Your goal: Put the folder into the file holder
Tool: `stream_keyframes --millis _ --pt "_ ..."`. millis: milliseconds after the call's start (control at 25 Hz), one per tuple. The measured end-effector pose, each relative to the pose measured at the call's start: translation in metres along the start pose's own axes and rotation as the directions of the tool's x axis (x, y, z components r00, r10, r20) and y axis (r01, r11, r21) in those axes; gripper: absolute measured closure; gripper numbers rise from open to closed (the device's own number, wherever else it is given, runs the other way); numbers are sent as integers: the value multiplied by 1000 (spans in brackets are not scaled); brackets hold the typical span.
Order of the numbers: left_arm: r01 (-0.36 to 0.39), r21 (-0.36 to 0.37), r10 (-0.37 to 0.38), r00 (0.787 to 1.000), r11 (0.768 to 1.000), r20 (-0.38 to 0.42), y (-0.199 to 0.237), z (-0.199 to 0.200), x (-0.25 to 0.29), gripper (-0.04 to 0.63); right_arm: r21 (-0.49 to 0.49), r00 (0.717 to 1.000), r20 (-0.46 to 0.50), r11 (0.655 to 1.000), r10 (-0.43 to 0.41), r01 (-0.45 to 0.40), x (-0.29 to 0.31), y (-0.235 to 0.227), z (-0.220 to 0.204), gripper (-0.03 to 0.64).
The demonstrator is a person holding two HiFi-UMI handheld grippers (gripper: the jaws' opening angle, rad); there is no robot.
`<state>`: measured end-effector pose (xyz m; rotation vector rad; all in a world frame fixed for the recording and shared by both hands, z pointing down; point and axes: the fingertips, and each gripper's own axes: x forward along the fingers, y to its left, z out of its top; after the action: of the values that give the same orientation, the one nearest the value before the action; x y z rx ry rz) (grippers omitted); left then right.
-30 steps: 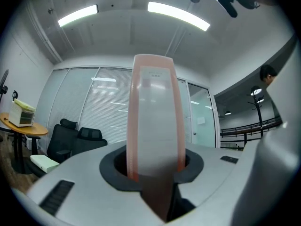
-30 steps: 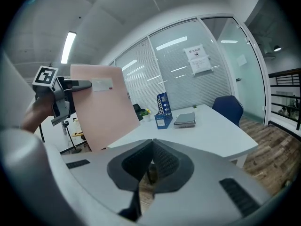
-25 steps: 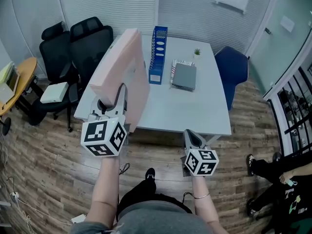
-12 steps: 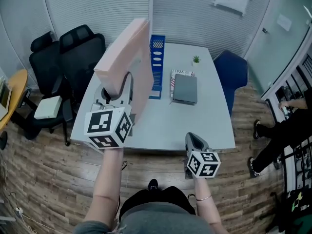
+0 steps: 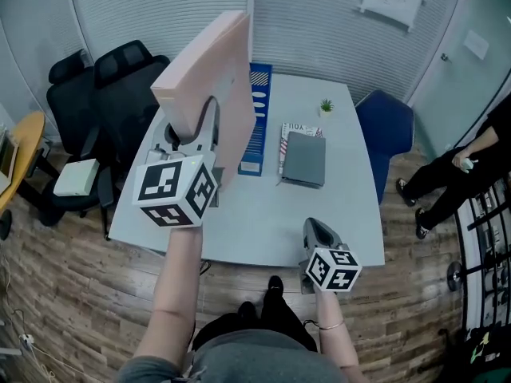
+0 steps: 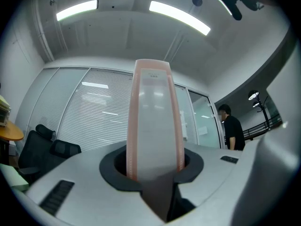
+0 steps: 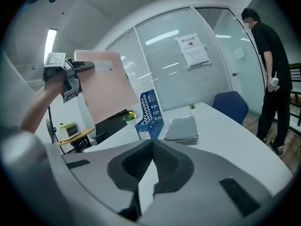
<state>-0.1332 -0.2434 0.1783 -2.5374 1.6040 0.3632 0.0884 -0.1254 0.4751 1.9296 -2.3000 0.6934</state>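
My left gripper (image 5: 192, 138) is shut on the lower edge of a large pink folder (image 5: 211, 82) and holds it upright in the air over the table's left side. In the left gripper view the folder (image 6: 155, 126) stands straight up between the jaws. The blue mesh file holder (image 5: 259, 126) stands on the white table (image 5: 263, 214) just right of the folder, partly hidden behind it. The right gripper view shows the file holder (image 7: 150, 113) and the raised folder (image 7: 106, 86) to its left. My right gripper (image 5: 318, 231) hangs shut and empty at the table's near edge.
A grey notebook (image 5: 304, 158) lies on a printed book right of the file holder, with a small potted plant (image 5: 326, 104) behind it. Black office chairs (image 5: 104, 94) stand left of the table and a blue chair (image 5: 387, 122) on its right. A person (image 5: 463, 166) stands at far right.
The left gripper has lifted the folder higher and carried it forward, closer to the file holder. The right gripper has barely moved. The person at the right has walked further into view.
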Motion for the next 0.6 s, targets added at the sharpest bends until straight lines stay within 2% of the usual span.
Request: stream_keyframes --millis 320,600 --pt "-66 15 66 998 998 23 5 1 54 453 -12 998 -5 998 61 -61 50 -31 40 611" --pt "-101 34 100 995 994 25 5 -1 90 453 -20 992 -36 993 118 -119 80 -42 52 611"
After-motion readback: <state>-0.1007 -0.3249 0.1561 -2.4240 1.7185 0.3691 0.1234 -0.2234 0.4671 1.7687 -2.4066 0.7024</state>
